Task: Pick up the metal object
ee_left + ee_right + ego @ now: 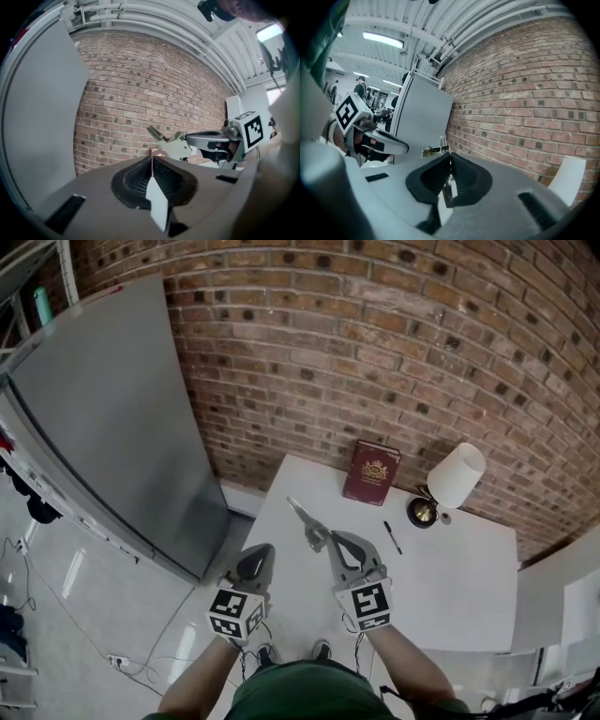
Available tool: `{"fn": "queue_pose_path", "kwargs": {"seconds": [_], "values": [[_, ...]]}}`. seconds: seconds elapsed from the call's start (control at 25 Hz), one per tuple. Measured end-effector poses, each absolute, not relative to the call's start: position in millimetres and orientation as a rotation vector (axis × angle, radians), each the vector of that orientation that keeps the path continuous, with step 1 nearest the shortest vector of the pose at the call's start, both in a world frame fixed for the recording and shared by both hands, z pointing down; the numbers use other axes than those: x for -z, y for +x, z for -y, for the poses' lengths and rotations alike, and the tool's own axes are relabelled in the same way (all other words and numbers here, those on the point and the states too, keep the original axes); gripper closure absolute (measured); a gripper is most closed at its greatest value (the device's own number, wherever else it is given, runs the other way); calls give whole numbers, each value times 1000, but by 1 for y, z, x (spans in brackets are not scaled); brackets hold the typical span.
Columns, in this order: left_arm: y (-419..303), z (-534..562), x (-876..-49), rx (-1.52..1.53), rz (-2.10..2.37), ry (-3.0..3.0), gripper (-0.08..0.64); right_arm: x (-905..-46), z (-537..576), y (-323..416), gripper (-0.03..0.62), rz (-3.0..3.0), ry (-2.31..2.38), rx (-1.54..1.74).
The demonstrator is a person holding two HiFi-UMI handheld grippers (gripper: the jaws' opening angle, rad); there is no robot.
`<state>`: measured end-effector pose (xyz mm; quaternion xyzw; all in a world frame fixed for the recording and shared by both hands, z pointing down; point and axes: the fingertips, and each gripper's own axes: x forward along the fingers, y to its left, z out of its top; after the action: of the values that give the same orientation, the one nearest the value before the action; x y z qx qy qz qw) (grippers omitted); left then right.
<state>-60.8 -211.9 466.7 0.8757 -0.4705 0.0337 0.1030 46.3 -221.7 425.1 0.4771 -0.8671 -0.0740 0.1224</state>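
**On hand: 2 grippers, 1 metal object**

1. Grey cabinet (pixel 112 418): far left, against the brick wall (pixel 375 343).
2. Left gripper (pixel 255 559): by the left edge of the white table (pixel 469 587). I see its jaws pressed together with nothing between them.
3. Metal object (pixel 307 521): over the table's left part, pointed end toward the wall, its near end pinched in my right gripper (pixel 336 538), which is clenched on it.
4. Red book (pixel 371 472): flat, near the wall.
5. Black pen (pixel 392 537): right of the book.
6. Lamp (pixel 457 474): white shade, furthest right.
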Motion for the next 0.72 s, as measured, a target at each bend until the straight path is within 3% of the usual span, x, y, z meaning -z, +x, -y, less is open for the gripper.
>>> {"fn": "queue_pose_path", "kwargs": {"seconds": [0.72], "values": [[-60, 205, -447, -77, 1410, 2611, 551, -377, 204, 54, 586, 2665, 1439, 203]]}}
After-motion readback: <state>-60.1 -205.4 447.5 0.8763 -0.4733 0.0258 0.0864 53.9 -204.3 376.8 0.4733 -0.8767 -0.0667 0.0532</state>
